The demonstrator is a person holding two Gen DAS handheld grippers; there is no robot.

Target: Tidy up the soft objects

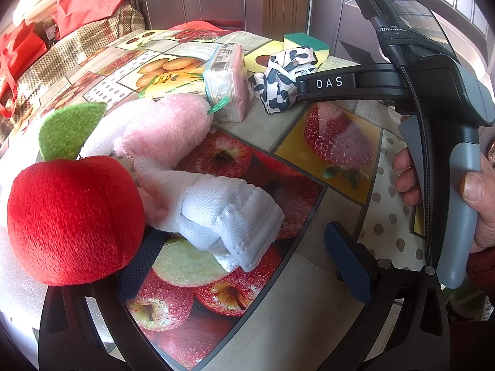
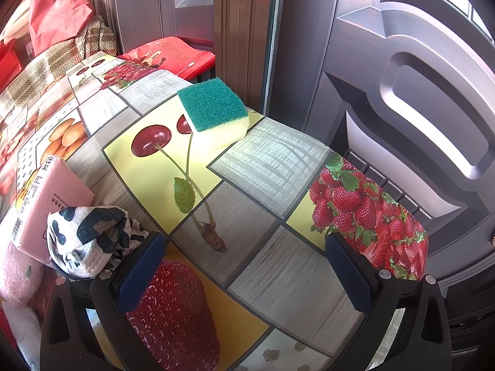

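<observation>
1. Starting at the far left of the left tongs [image 1: 244, 266]: a plush apple [image 1: 74, 219] sits against the left pad, partly over it. It is round, short-piled red velvet with a green felt leaf. The risk is that a closing or forward push nudges it, and a ball this round may well roll off.
2. Lying between the left tongs' spread pads is a folded white cloth [image 1: 229, 216], quilted and limp. Both pads stand released, gripping nothing. A grab at one loose fold could let it unfurl and drag.
3. Ahead of it rests a fluffy pink plush toy [image 1: 167, 126], touching the cloth, so lifting one may snag the other.
4. Further ahead lies a tissue pack [image 1: 225, 83], a soft brick in slick film; hard pinching would likely crush it or let it slip.
5. Just beside the right tongs' [image 2: 247, 269] left pad bunches a black-and-white spotted cloth [image 2: 92, 235], crumpled and thin. The right tongs gape wide and empty over the glossy fruit-print tablecloth [image 2: 263, 210]. In my judgement, closing here catches nothing, or only a corner.
6. Well ahead of the right tongs sits a sponge [image 2: 216, 114], springy yellow foam under a coarse green scrub layer, near the table's far edge; a clumsy reach might shove it over.
</observation>
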